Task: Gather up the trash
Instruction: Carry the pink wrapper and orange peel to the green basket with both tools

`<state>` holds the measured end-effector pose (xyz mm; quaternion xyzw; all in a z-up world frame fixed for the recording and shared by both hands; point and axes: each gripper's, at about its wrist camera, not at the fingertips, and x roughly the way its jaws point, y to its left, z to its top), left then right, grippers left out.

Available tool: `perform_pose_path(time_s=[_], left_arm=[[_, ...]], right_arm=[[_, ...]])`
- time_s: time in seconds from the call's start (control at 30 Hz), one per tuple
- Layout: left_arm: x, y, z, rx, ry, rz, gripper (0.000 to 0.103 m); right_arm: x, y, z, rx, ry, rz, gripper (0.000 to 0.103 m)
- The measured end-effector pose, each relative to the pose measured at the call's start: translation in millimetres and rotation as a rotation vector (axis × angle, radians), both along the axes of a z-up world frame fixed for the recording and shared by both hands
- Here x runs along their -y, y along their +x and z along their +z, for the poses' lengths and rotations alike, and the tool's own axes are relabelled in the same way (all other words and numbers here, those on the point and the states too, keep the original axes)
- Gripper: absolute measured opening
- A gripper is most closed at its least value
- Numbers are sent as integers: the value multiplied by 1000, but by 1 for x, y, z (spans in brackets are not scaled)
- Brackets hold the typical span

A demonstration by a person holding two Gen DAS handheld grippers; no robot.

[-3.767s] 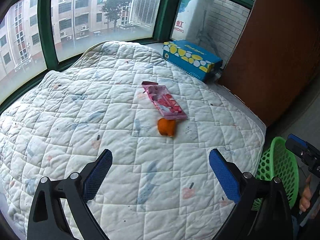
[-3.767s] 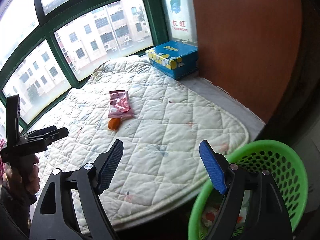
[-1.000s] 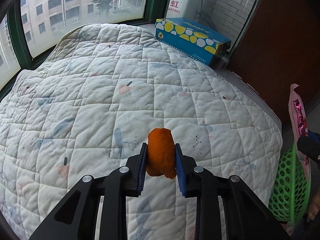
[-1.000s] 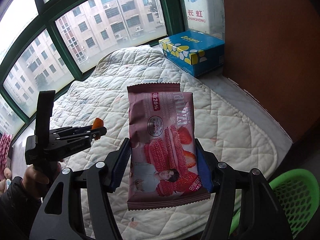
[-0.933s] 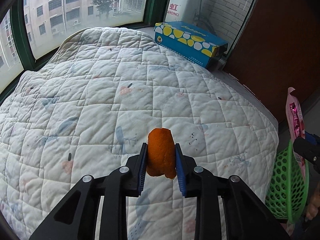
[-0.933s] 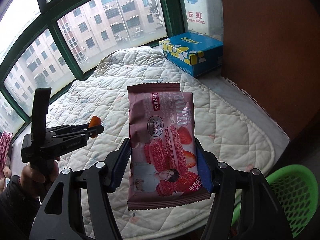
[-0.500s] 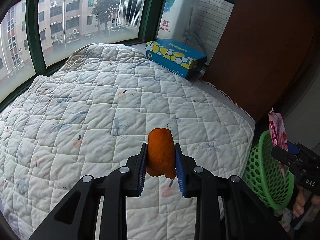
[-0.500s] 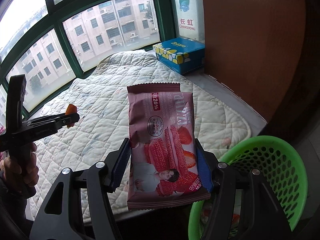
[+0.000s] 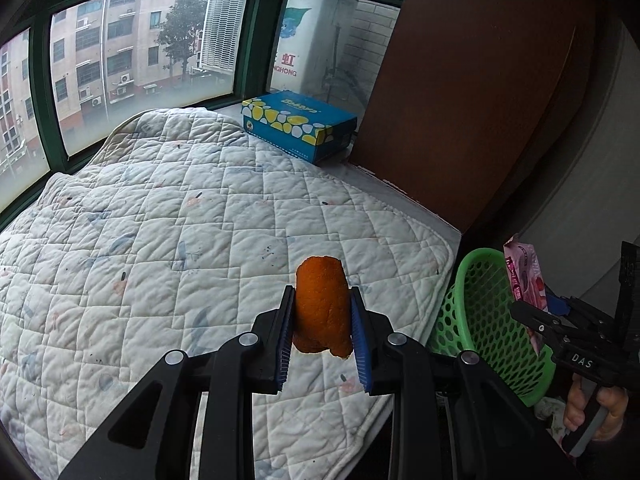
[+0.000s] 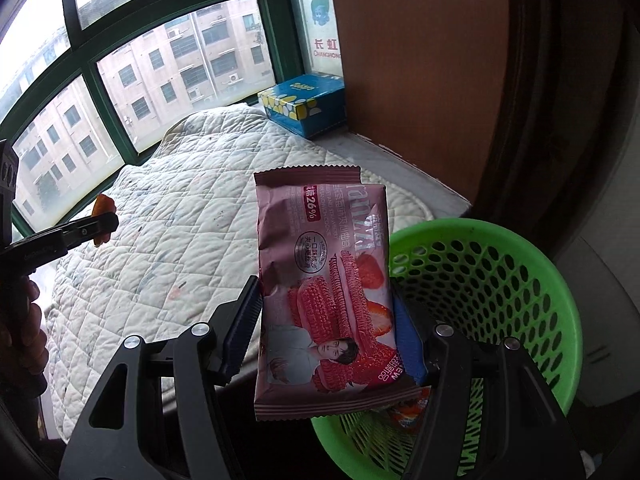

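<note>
My left gripper (image 9: 322,336) is shut on an orange peel (image 9: 321,306) and holds it above the near edge of the quilted bed (image 9: 160,240). My right gripper (image 10: 326,332) is shut on a pink snack wrapper (image 10: 324,276), held upright over the near rim of the green mesh basket (image 10: 500,280). The basket (image 9: 492,320) stands on the floor just beyond the bed's right corner, with some wrappers inside. The right gripper with its wrapper (image 9: 524,272) shows at the right of the left wrist view. The left gripper with the peel (image 10: 102,210) shows at the left of the right wrist view.
A blue and yellow tissue box (image 9: 298,124) sits on the sill at the bed's far corner. A brown wooden panel (image 9: 460,100) stands right of the bed. Green-framed windows (image 9: 40,92) run behind the bed.
Both grippers picked up their items from the bed. Over the last second both have drawn back from the bed, and the right one has carried the wrapper over the green basket.
</note>
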<state>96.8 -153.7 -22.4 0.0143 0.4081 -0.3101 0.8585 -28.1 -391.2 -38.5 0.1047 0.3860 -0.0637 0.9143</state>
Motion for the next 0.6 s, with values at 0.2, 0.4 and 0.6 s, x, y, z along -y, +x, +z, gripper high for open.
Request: perform_pose_path(time_s=[0.2, 0.4, 0.6], left_arm=[[23, -11, 8, 12, -3, -48, 26], [44, -22, 16, 25, -10, -94, 26], [67, -31, 21, 36, -15, -152, 26]], right_arm=[[18, -16, -2, -8, -2, -52, 63], [38, -31, -4, -9, 4, -111, 64], [55, -47, -6, -7, 13, -171, 72]])
